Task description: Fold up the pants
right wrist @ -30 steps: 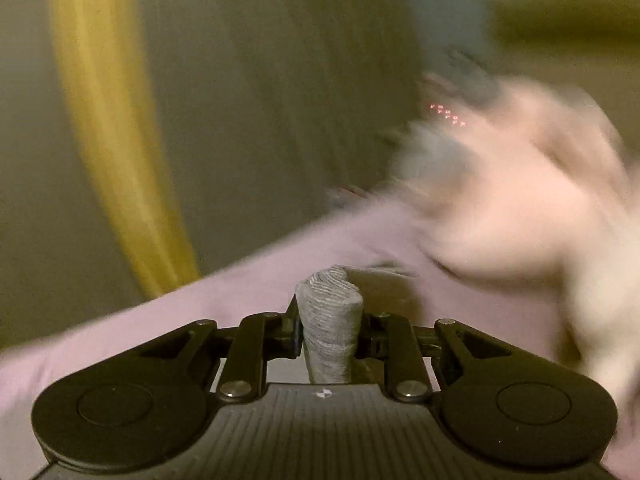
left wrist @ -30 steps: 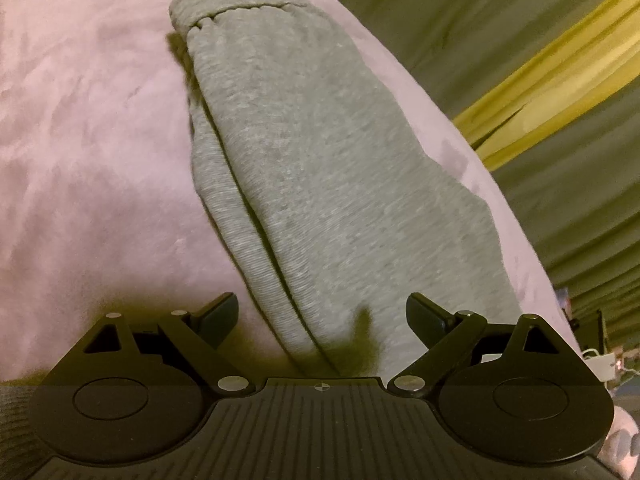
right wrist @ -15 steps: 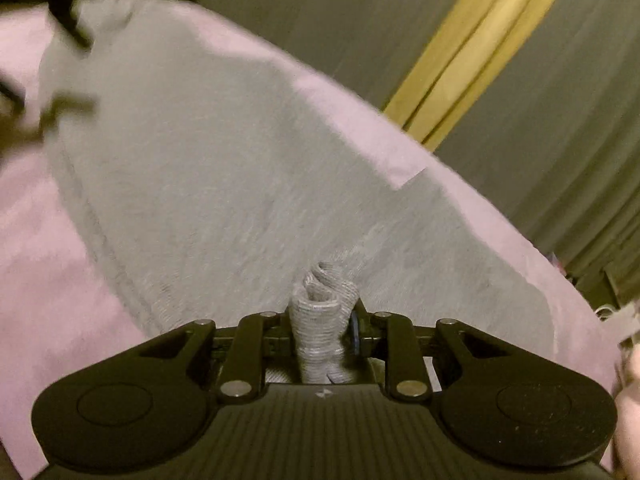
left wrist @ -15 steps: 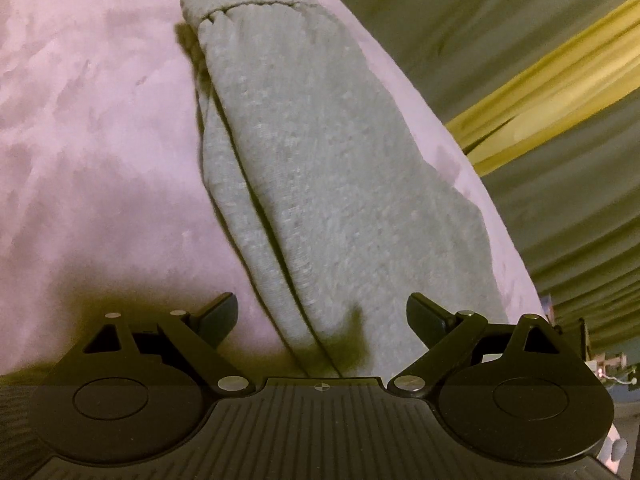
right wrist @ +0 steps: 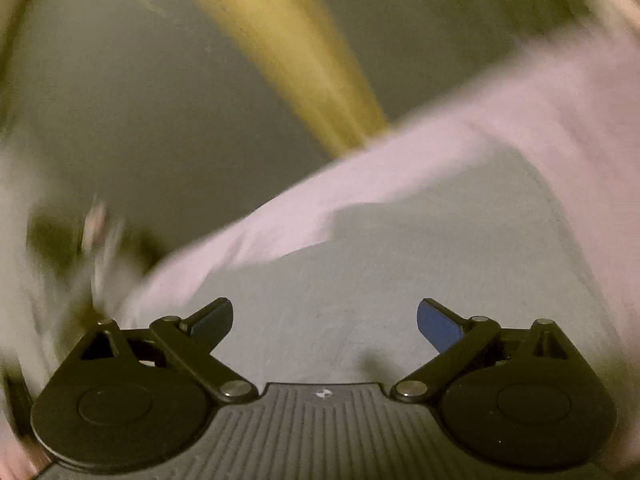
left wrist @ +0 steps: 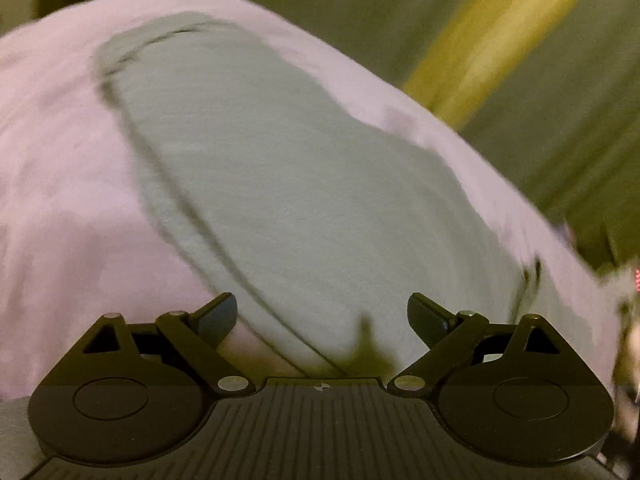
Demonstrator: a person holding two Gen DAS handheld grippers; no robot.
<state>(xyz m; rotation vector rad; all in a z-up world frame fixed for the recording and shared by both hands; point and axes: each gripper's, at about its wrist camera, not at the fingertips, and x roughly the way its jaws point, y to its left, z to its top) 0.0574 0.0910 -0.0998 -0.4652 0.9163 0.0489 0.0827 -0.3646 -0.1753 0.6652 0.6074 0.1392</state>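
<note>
Left gripper: the black two-finger left gripper (left wrist: 322, 314) is hovering with its jaws standing wide apart, pinching nothing.
Left fingers: the dark finger pads (left wrist: 216, 314) are sitting at either side of the near end of the cloth, which is showing in the gap beyond them without touching either.
Right gripper: the black two-finger right gripper (right wrist: 324, 322) is opening its jaws, now spread wide; no cloth is pressed between them.
Right fingers: the blue-faced pads (right wrist: 438, 326) are framing flat grey fabric that is lying beyond them.
Pants: the grey knit sweatpants (left wrist: 288, 184) are lying folded lengthwise on the cover, running away from the left gripper, a long seam fold along their left edge, the far end rounded.
Bed cover: the pale pink plush bed cover (left wrist: 68, 184) is spreading under the pants on all sides.
Backdrop: an olive-green curtain with a yellow stripe (left wrist: 504, 28) is hanging beyond the bed edge, blurred.
</note>
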